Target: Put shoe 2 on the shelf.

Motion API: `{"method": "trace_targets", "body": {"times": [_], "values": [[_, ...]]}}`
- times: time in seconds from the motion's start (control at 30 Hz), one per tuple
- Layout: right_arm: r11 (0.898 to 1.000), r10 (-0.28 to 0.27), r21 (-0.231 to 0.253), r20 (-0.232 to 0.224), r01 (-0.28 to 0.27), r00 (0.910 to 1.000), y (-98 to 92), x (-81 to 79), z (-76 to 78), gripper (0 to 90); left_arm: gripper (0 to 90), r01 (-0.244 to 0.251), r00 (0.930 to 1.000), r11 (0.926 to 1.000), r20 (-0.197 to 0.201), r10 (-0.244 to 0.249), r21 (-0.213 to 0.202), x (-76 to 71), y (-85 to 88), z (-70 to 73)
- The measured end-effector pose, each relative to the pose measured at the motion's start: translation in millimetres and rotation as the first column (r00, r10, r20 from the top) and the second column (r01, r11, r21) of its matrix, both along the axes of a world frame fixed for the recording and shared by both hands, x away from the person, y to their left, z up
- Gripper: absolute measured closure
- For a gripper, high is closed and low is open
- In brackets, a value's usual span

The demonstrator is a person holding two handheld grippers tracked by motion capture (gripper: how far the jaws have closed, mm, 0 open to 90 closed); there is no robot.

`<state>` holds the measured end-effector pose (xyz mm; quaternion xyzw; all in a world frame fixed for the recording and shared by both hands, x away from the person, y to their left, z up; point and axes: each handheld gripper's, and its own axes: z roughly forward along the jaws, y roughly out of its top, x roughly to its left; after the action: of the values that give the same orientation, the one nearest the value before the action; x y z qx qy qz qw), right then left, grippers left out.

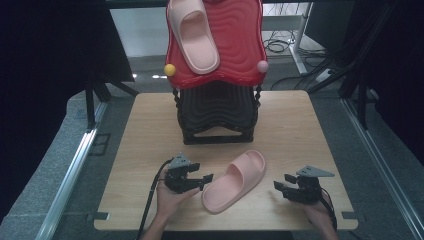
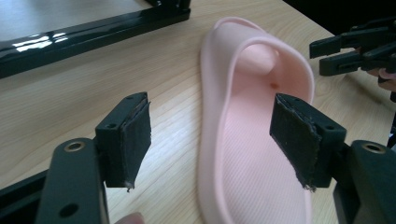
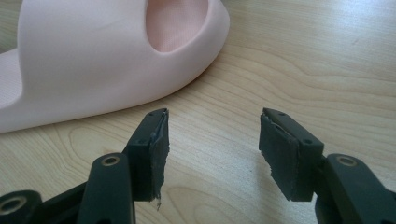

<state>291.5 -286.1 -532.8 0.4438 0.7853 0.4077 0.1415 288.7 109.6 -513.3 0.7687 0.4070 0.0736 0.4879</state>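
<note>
A pink slipper [image 1: 234, 181] lies on the wooden table [image 1: 300, 125], toe pointing up and to the right. A second pink slipper [image 1: 192, 35] rests on the red top shelf of the rack. My left gripper [image 1: 207, 178] is at the lying slipper's heel, open. In the left gripper view the slipper's [image 2: 252, 140] heel edge sits between the wide jaws of my left gripper [image 2: 210, 121], and the pads do not press on it. My right gripper [image 1: 277, 186] stands open to the right of the slipper. In the right gripper view its jaws [image 3: 212, 126] span bare table, with the slipper's toe [image 3: 93, 60] just beyond.
A shoe rack stands at the table's far middle, with a red wavy top shelf [image 1: 235, 45] over a black lower shelf [image 1: 217, 107]. A yellow knob [image 1: 170, 69] and a pink knob [image 1: 262, 66] mark its front corners. Its black base bar [image 2: 93, 32] lies beyond the left gripper.
</note>
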Motion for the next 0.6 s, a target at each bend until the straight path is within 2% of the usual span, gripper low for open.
{"method": "trace_targets", "body": {"times": [0.17,0.27,0.6], "values": [[1.000,-0.001,0.003,0.006,0.001,1.0000,1.9,-0.8,1.4,42.9,37.4,0.034,0.9994,0.9993,0.009,-0.035,0.012,5.0,-20.3,-2.8],[1.000,-0.005,0.004,0.003,0.005,1.0000,2.5,-0.6,0.4,42.9,42.7,0.061,0.9981,0.9978,-0.001,-0.061,0.025,10.6,-33.6,-7.0],[1.000,-0.012,0.004,-0.005,0.012,0.9999,4.4,0.4,-2.3,42.8,55.6,0.064,0.9979,0.9968,-0.014,-0.064,0.047,32.7,-54.0,-15.0]]}}
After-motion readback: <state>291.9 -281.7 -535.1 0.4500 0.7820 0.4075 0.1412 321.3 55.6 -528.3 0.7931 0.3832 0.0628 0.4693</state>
